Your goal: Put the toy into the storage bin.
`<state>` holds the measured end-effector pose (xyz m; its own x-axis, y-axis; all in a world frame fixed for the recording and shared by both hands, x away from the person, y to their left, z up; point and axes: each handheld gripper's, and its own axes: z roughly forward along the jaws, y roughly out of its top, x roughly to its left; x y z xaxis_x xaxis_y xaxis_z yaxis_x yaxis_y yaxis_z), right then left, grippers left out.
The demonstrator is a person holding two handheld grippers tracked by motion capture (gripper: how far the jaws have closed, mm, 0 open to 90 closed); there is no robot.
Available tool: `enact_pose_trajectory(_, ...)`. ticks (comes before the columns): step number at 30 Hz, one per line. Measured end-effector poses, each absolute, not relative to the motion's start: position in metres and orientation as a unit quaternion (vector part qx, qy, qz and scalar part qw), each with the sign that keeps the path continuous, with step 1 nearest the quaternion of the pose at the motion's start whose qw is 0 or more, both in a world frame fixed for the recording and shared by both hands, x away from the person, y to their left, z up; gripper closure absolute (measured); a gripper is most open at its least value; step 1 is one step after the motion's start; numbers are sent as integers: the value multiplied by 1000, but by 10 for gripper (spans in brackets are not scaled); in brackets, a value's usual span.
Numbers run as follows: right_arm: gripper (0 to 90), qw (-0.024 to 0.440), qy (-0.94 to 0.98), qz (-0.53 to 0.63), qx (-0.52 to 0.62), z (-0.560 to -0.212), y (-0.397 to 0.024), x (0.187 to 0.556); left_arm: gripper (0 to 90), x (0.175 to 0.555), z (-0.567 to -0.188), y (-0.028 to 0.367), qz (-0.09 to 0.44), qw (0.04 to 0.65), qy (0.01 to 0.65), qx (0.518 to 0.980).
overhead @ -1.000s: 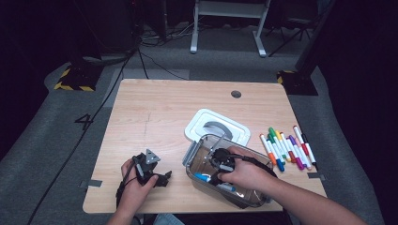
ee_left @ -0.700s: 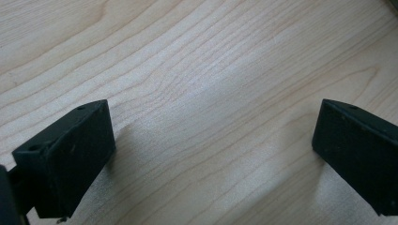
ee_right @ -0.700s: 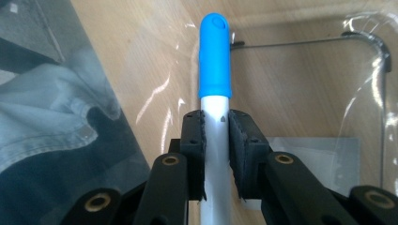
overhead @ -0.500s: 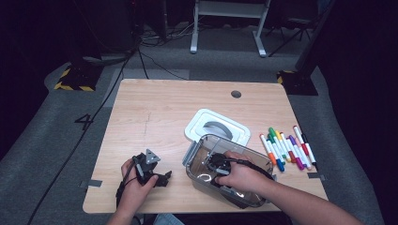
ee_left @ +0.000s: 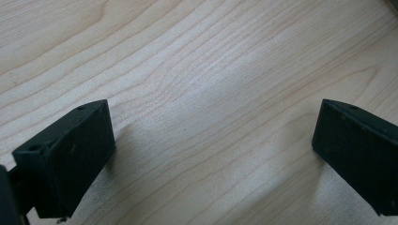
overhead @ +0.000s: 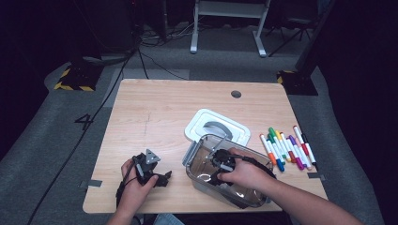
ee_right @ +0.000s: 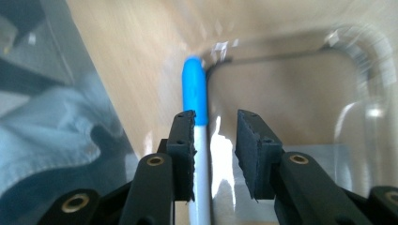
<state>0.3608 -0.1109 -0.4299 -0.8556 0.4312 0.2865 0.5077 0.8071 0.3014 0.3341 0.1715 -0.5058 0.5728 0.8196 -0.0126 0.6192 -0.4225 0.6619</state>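
Blue-capped marker (ee_right: pixel 196 122) lying in the clear plastic bin (overhead: pixel 199 161), long axis running straight between the right gripper (ee_right: pixel 215 154) jaws, just opened with one pad maybe brushing it; left gripper (ee_left: pixel 211 154) wide open over bare table (ee_left: pixel 197 61), farther off.

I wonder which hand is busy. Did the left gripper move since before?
No. The left gripper sits at the same spot on the wooden table, just as far from the clear plastic bin as before.
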Motion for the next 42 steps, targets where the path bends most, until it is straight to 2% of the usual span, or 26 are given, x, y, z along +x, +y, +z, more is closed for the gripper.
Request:
enact_pose_trajectory(5, 676, 52, -931, -254, -256, -397, -127, 362, 1, 334, -506, 172, 156, 316, 434, 829)
enact_pose_trajectory(6, 661, 44, -921, -283, -263, -382, -137, 361, 1, 333, -506, 171, 158, 318, 435, 828)
enact_pose_trajectory(8, 661, 39, -918, -292, -266, -377, -141, 360, 0, 335, -506, 171, 160, 318, 437, 826)
enact_pose_trajectory(17, 665, -36, -874, -367, -317, -320, -205, 360, 0, 340, -506, 169, 162, 316, 434, 828)
enact_pose_trajectory(22, 667, -63, -856, -377, -348, -309, -234, 367, 0, 339, -506, 169, 159, 317, 436, 827)
enact_pose_trajectory(30, 675, -97, -825, -373, -413, -315, -285, 391, 0, 339, -506, 169, 159, 317, 436, 827)
enact_pose_trajectory(37, 672, -145, -791, -344, -485, -342, -345, 426, 0, 339, -506, 169, 158, 317, 436, 827)
enact_pose_trajectory(42, 683, -155, -772, -318, -528, -362, -378, 443, 0, 341, -506, 169, 157, 319, 433, 828)
